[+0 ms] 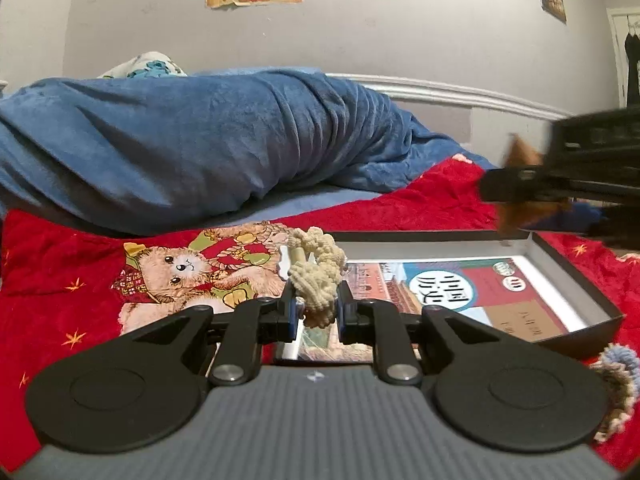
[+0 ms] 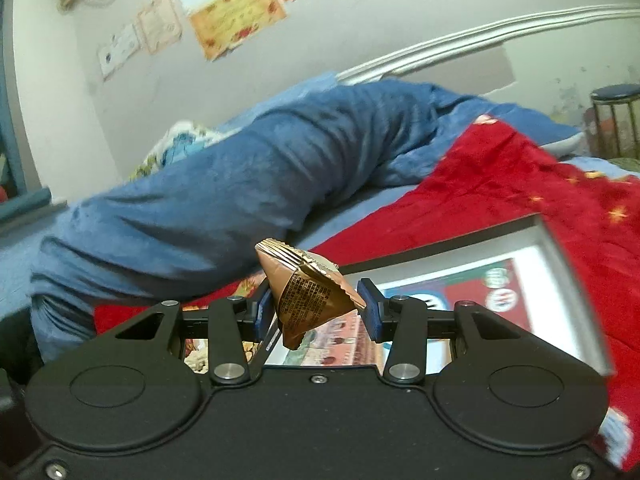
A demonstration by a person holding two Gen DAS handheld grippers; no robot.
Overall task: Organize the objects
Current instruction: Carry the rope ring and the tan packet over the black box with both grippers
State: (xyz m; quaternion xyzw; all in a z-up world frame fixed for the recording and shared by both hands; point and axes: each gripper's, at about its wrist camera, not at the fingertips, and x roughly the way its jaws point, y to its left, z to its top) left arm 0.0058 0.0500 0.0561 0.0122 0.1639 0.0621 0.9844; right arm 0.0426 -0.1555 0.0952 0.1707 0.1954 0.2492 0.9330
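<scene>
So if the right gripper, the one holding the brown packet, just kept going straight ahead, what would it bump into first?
Probably the rolled blue blanket behind the open box. The right gripper points only slightly downward, over the box's near edge, though depth is hard to judge here.

A bed covered by a red plush bear-print blanket [image 1: 420, 200] is shown, on which a rumpled blue fleece blanket [image 1: 200, 140] and a shallow black open box [image 1: 576, 280] are laid.

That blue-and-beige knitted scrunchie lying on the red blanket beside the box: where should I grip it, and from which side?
Pinch one arc of the knitted scrunchie's ring from above. It seems to lie flat on the red blanket, so a level approach would likely just push it. It is partly cut off at the frame edge.
</scene>
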